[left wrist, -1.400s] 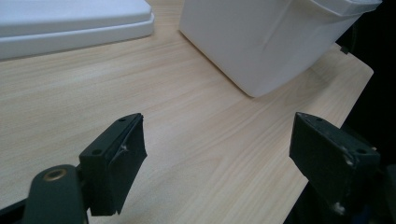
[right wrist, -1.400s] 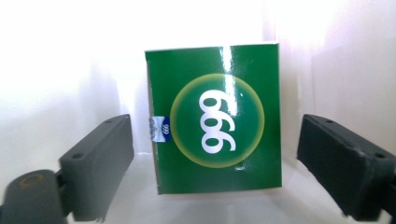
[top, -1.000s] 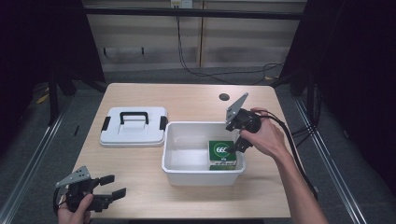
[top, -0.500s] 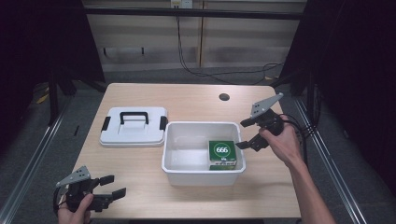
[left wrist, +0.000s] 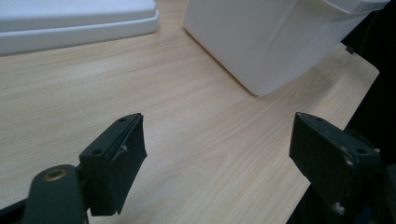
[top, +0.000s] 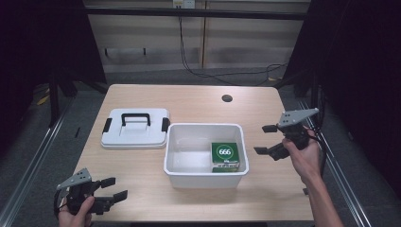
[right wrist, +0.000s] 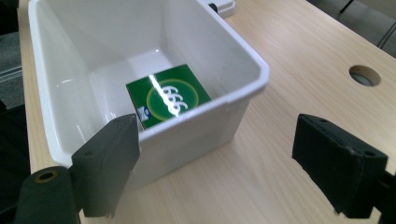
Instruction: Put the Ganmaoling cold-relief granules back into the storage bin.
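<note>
A green box marked 666 lies flat in the right front corner of a white bin at the table's middle. My right gripper is open and empty, held above the table just right of the bin. The bin's white lid with a black handle lies flat to the left of the bin. My left gripper is open and empty near the front left corner of the table, pointing toward the bin.
The light wooden table has a round cable hole at the back right. Dark floor and metal rails surround the table on both sides. Cables hang by the cabinet behind.
My right gripper has drawn back out of the bin to the right and lower, leaving the green box lying in the bin. The left gripper has stayed put.
</note>
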